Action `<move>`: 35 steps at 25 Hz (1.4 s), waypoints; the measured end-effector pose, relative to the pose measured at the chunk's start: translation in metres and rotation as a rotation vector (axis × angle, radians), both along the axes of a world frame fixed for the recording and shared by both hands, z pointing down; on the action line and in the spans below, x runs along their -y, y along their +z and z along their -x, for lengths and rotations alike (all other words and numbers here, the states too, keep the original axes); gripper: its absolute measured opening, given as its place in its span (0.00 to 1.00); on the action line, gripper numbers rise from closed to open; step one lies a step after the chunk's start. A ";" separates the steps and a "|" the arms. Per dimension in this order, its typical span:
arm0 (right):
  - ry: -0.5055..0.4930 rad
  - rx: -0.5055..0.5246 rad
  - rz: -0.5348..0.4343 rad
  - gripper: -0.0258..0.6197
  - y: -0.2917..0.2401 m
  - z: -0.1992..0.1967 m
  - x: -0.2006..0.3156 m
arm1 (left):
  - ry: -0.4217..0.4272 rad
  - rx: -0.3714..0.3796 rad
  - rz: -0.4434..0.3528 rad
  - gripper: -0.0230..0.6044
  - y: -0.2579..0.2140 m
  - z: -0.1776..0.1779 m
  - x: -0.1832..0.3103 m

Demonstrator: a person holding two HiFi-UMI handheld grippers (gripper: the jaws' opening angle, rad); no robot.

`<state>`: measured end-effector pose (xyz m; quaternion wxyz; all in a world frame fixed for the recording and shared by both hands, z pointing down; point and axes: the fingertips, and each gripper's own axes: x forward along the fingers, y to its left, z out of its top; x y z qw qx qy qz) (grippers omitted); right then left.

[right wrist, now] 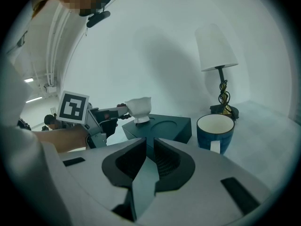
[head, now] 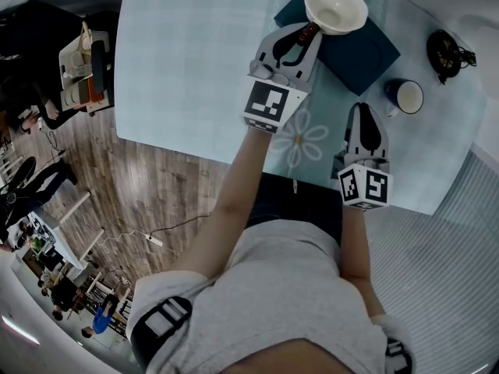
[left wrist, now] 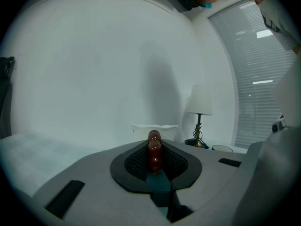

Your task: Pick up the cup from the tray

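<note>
- A table [head: 195, 68] under a pale, faintly checked cloth with a daisy print [head: 300, 139]; wood floor [head: 140, 193] lies at 9 o'clock, and a white wall and a lamp [right wrist: 217, 55] stand behind.
- The white cup [head: 335, 6] is at 1 o'clock from the left gripper [head: 306, 33], at the dark tray [head: 366, 53]; the jaws are clamped on its red beaded handle [left wrist: 154, 149].
- The right gripper [head: 364, 109] has its jaws nearly together and empty, with a blue mug [head: 405, 96] at 1 o'clock.
- The marker cube [head: 269, 104] on each gripper bears only black-and-white squares.

White cup [head: 335, 6] with a wavy rim and reddish beaded handle, upright over a corner of the dark teal tray [head: 366, 53]. Handle's pinched in the left hand-held gripper [head: 306, 33].
</note>
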<state>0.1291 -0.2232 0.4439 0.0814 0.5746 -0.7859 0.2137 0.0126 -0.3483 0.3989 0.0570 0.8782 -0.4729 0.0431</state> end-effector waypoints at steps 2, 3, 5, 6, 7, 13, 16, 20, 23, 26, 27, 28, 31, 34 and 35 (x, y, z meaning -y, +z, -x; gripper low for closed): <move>-0.001 0.001 0.000 0.11 0.000 0.000 0.000 | -0.008 -0.031 -0.008 0.11 -0.008 0.004 -0.001; -0.003 0.000 0.000 0.11 -0.001 0.001 0.000 | -0.009 -0.040 -0.014 0.11 -0.013 0.005 -0.002; -0.007 0.002 -0.004 0.11 -0.002 0.001 0.001 | -0.007 -0.053 -0.029 0.11 -0.022 0.007 -0.006; -0.010 0.004 -0.007 0.11 -0.003 0.001 0.002 | -0.007 -0.057 -0.036 0.11 -0.026 0.008 -0.008; -0.014 0.007 -0.012 0.11 -0.004 0.001 0.003 | -0.008 -0.056 -0.043 0.11 -0.030 0.011 -0.011; -0.049 0.019 -0.039 0.11 -0.014 0.014 0.005 | -0.050 -0.048 -0.058 0.11 -0.052 0.038 -0.040; -0.073 0.018 -0.041 0.11 -0.014 0.023 0.002 | -0.080 -0.044 -0.045 0.11 -0.052 0.054 -0.057; -0.106 0.023 -0.034 0.11 -0.012 0.037 -0.004 | -0.107 -0.028 -0.010 0.11 -0.037 0.070 -0.077; -0.126 0.023 -0.031 0.11 -0.012 0.048 -0.010 | -0.116 0.002 0.020 0.11 -0.021 0.078 -0.091; -0.142 0.019 -0.025 0.11 -0.010 0.054 -0.016 | -0.113 0.024 0.051 0.11 -0.005 0.081 -0.103; -0.145 0.018 -0.024 0.11 -0.009 0.056 -0.018 | -0.110 0.022 0.065 0.11 0.000 0.082 -0.106; -0.147 0.018 -0.023 0.11 -0.009 0.058 -0.019 | -0.105 0.023 0.081 0.11 0.005 0.082 -0.109; -0.150 0.013 -0.018 0.11 -0.007 0.060 -0.024 | -0.095 0.033 0.128 0.11 0.022 0.084 -0.117; -0.152 0.005 -0.012 0.11 -0.004 0.060 -0.028 | -0.101 0.039 0.151 0.11 0.034 0.086 -0.120; -0.152 0.003 -0.010 0.11 -0.003 0.060 -0.029 | -0.102 0.042 0.158 0.11 0.038 0.087 -0.121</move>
